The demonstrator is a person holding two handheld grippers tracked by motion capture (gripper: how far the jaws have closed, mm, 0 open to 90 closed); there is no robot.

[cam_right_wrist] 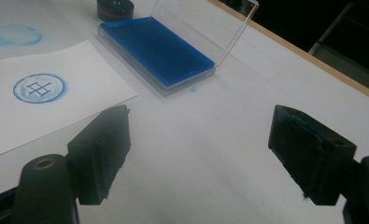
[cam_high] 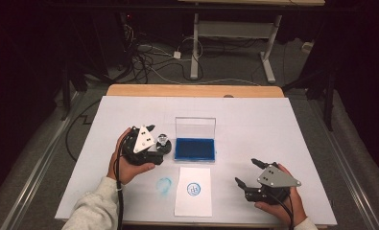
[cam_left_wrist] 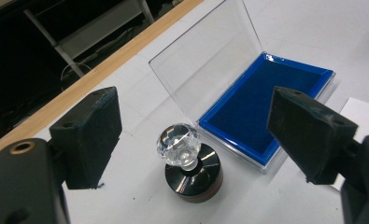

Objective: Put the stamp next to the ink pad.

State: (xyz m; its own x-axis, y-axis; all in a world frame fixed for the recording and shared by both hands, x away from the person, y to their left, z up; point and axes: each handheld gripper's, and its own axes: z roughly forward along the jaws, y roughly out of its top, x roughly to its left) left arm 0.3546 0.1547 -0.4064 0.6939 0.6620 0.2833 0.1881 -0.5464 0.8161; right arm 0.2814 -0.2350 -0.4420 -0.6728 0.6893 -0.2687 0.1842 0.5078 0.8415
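Beside the open ink pad, the stamp stands between the left tongs' spread jaws.

Left tongs (cam_left_wrist: 191,135) hang wide apart and empty over the crystal-knobbed stamp (cam_left_wrist: 188,163), which sits upright on the table (cam_high: 254,120) just beside the blue ink pad (cam_left_wrist: 271,107), whose clear lid (cam_left_wrist: 205,65) is propped up, likely so the pad stays reachable. Nearer the person lies the paper (cam_high: 193,190), already bearing a round blue mark (cam_high: 193,189), with a faint blue smudge (cam_high: 163,185) on the table next to it. Right tongs (cam_high: 247,175) hold apart too, gripping nothing, parked well clear near the table's front edge, out of the way.
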